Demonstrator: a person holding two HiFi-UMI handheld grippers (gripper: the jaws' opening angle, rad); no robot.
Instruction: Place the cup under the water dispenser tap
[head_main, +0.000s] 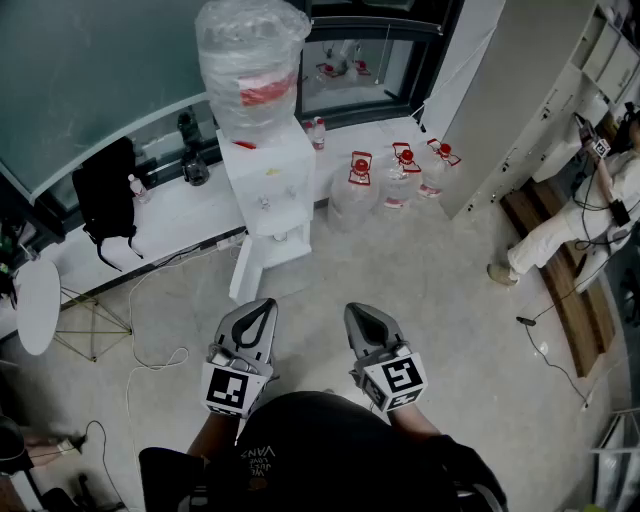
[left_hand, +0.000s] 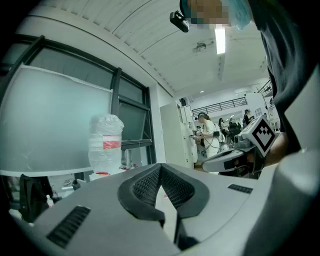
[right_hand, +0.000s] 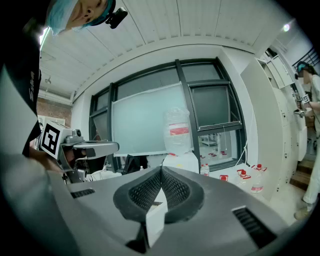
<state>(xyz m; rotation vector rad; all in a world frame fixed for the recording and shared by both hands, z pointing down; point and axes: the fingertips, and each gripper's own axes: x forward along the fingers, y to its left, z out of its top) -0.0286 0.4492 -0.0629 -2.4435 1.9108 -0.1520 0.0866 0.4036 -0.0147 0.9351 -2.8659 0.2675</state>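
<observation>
Left tongs (head_main: 258, 312) and right tongs (head_main: 358, 318) hover side by side, both pinched shut on nothing, aimed at the white water dispenser (head_main: 268, 190) well ahead on the floor (head_main: 440, 310).

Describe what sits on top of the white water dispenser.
A large water bottle wrapped in clear plastic, red label showing, stands on the water dispenser. Its neck is hidden by the wrap, as is how full it is.
</observation>
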